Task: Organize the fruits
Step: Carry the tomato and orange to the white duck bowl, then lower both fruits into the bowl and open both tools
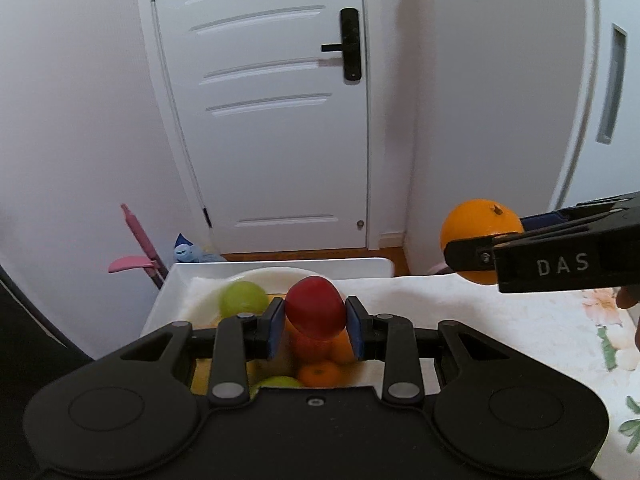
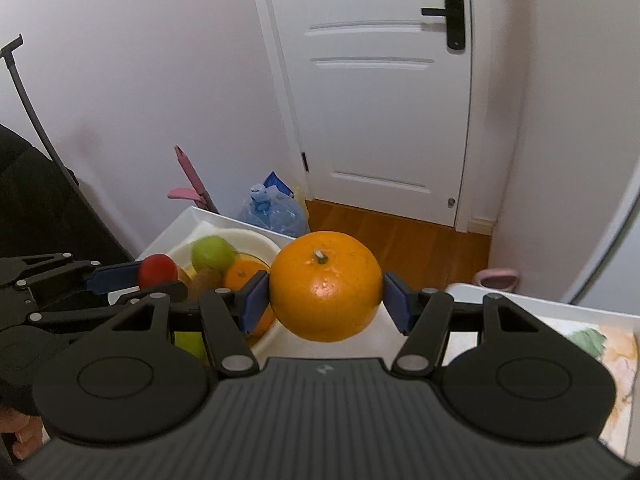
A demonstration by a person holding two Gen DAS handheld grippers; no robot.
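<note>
The left tool (image 1: 315,326) is clamped on a small round red fruit (image 1: 315,307), held over a white round plastic bowl (image 1: 208,300) of mixed fruit at the table's far left; the tool's body hides most of that bowl. The right tool (image 2: 325,295) grips a large round orange (image 2: 325,286) with its stem up. From the right wrist, at ten o'clock, a green apple (image 2: 212,254) and a small orange (image 2: 244,274) show clearly in the bowl; the left view blurs them
</note>
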